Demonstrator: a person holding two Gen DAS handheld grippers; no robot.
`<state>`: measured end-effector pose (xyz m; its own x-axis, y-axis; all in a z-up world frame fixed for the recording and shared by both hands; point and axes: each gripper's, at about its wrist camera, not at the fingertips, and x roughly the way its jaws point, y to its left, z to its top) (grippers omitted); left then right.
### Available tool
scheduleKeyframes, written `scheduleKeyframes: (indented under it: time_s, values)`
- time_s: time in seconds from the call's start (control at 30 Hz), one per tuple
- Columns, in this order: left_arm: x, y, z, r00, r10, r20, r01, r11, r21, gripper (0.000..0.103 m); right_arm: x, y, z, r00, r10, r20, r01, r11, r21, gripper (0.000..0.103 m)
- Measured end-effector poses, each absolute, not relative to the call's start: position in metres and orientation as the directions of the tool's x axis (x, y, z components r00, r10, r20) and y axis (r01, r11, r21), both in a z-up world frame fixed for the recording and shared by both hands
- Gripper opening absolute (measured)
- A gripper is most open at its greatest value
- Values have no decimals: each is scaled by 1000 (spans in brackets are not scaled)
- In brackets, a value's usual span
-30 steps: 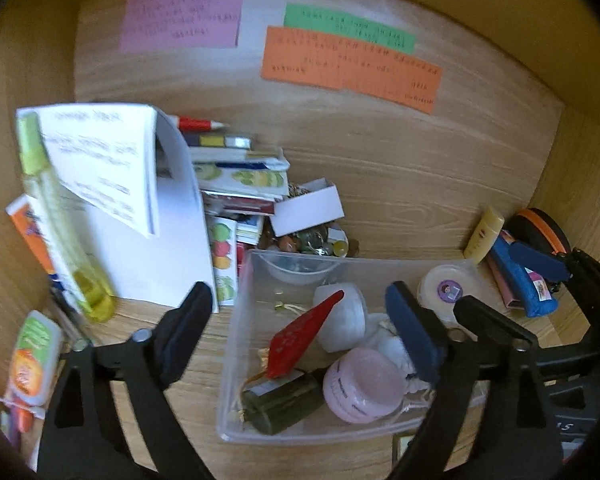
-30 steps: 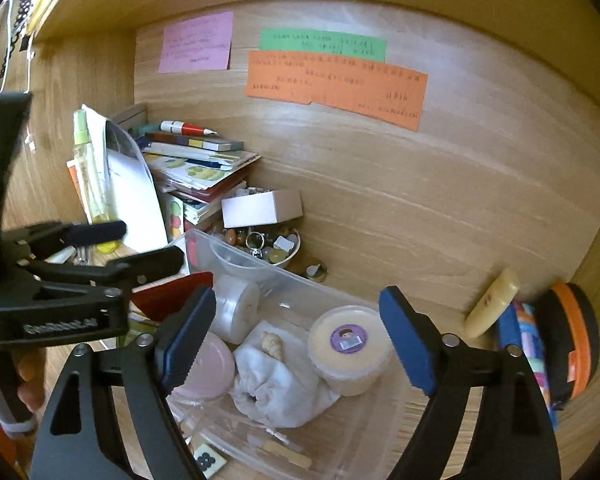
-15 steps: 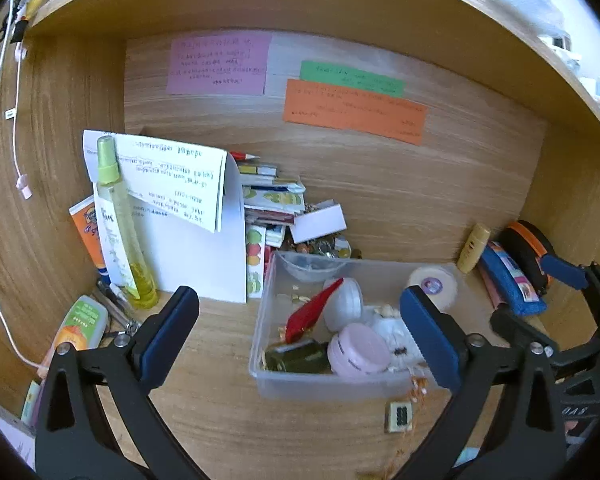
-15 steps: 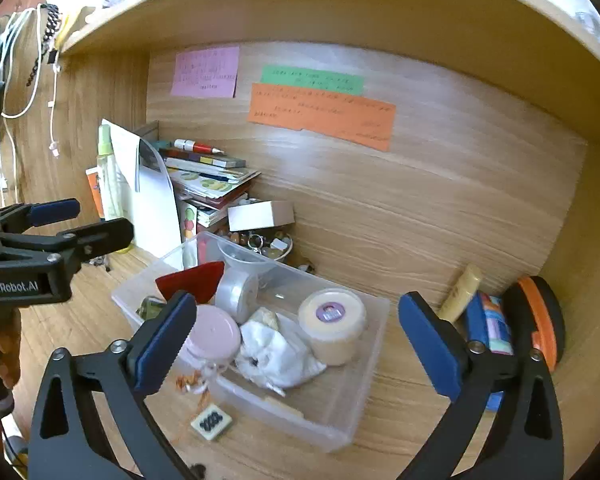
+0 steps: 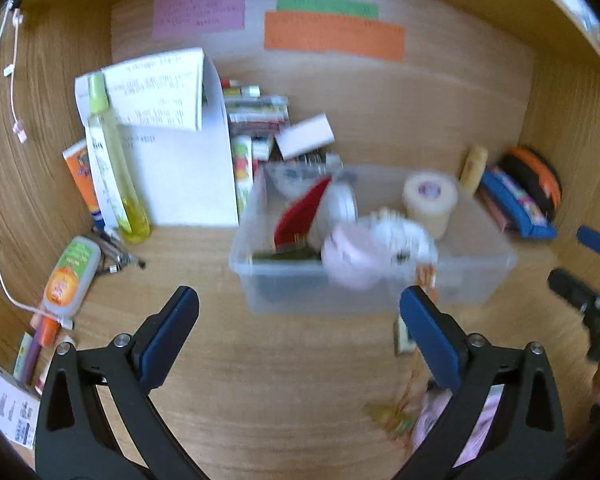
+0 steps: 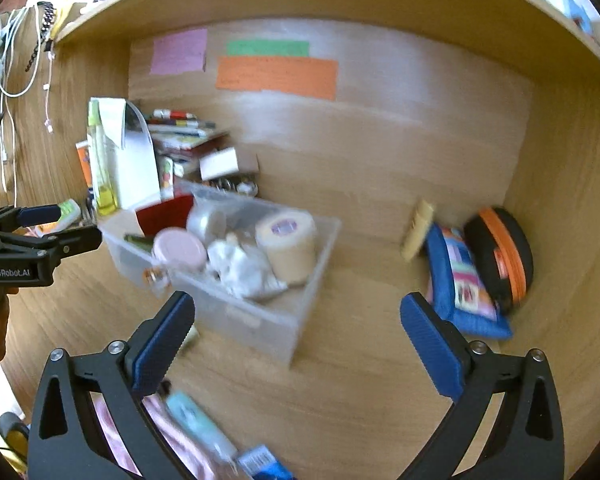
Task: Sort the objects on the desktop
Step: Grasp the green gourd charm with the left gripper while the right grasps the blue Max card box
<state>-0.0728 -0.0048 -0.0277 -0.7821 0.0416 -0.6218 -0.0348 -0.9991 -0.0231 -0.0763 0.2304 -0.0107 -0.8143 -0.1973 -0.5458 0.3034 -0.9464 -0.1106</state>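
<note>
At the far left, a tall yellow spray bottle (image 5: 112, 172) stands against folded white paper sheets (image 5: 180, 152) on the wooden tabletop (image 5: 284, 380). The left hand-held gripper (image 5: 298, 340) hangs released, jaws wide and empty, short of the clear plastic storage bin (image 5: 364, 292). Inside the bin lie a red triangular piece (image 5: 300, 212), a round pink-lidded jar (image 5: 352, 248) and a cream tape roll (image 5: 430, 200). The right hand-held gripper (image 6: 296, 336) is likewise spread and empty, near the bin's corner. Further right, a blue fabric pouch (image 6: 460, 280) leans against a black, orange-striped round case (image 6: 500, 256).

Pink note (image 5: 199, 10), green note (image 5: 327, 1), orange note (image 5: 334, 36) stuck on wooden back wall; white cable (image 6: 10, 60) hanging left.
</note>
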Motion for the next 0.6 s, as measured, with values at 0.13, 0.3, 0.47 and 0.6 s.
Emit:
scheduleKeyframes:
  time_s: [0.13,0.3,0.47,0.6]
  values:
    - [-65,-4,-52,-732,48,-679,-49,-999,-18,102,-69,249,-29,-789,-185,-585,276,-959,-70,102]
    - [-49,-9,-72,-676,92,-731,-81,-995,-50,102,-57,270,-50,-756,-161,-634,239,-970,-40,102]
    - [-32,-5,-78,-657,136,-742,-144,-988,-54,102,-44,283,-61,-735,-145,-662,224,-974,-35,102]
    - [-28,2,-89,-616,144,-774,-181,-983,-39,102,-37,288,-66,-713,-153,-684,237,-971,-29,102]
